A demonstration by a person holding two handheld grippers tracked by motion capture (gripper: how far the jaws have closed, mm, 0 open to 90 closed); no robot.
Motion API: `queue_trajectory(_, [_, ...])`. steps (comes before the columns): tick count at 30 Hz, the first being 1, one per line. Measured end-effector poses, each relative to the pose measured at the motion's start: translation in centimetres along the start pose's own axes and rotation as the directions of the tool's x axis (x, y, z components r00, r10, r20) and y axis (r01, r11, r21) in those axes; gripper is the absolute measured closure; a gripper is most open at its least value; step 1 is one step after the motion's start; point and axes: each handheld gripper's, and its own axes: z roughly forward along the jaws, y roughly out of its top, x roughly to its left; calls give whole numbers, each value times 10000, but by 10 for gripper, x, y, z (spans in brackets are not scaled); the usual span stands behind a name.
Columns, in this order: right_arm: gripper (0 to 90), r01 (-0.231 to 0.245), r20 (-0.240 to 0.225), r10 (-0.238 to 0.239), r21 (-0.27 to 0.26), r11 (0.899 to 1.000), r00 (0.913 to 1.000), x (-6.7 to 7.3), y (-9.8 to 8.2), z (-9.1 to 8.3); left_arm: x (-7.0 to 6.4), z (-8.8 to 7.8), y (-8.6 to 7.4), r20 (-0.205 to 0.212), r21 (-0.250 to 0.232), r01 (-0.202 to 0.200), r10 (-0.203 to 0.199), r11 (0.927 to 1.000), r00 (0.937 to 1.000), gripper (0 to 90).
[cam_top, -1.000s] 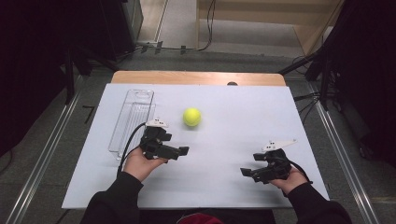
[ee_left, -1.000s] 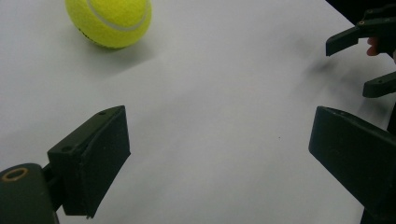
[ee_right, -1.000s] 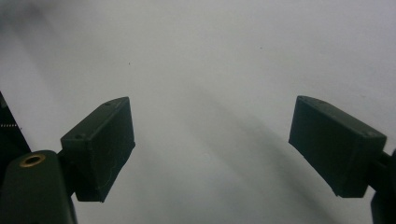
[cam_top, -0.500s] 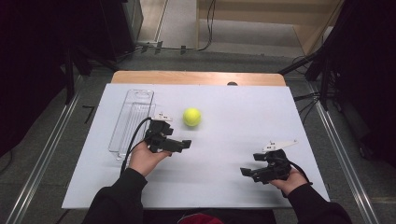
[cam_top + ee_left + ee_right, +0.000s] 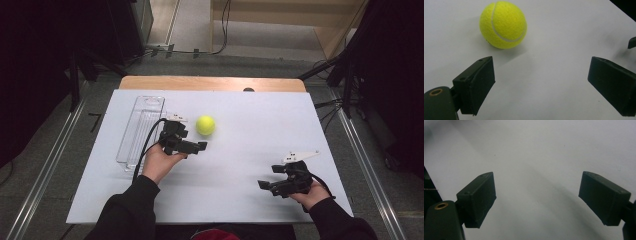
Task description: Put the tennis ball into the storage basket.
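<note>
A yellow tennis ball lies on the white table top, a little left of the middle. My left gripper sits just short of the ball on its near left side and points toward the right. In the left gripper view the ball is ahead of the left jaw and outside the gap. The left gripper is open; its jaws have just been closing a little, with only bare table between them. My right gripper rests near the front right, open, and in its own view its jaws span bare table.
A clear plastic tray lies lengthwise left of the left hand, near the table's left edge. A wooden strip runs along the far edge. Metal rails and dark stands flank the table on both sides.
The left hand has moved away from the person and slightly to the right, closer to the ball. The ball and the right hand have stayed where they were.
</note>
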Motion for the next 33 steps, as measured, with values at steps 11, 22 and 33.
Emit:
queue_trajectory(11, [123,23,-2,-23,42,10000,10000,0,0,0,8,4,10,-146,-67,169,-170,9998,9997,79])
queue_trajectory(22, [122,10,10,-10,55,10000,10000,0,0,0,14,6,21,49,71,222,-222,9997,9997,79])
queue_trajectory(33, [123,17,12,-17,75,10000,10000,0,0,1,22,7,33,47,258,317,-318,9992,9995,79])
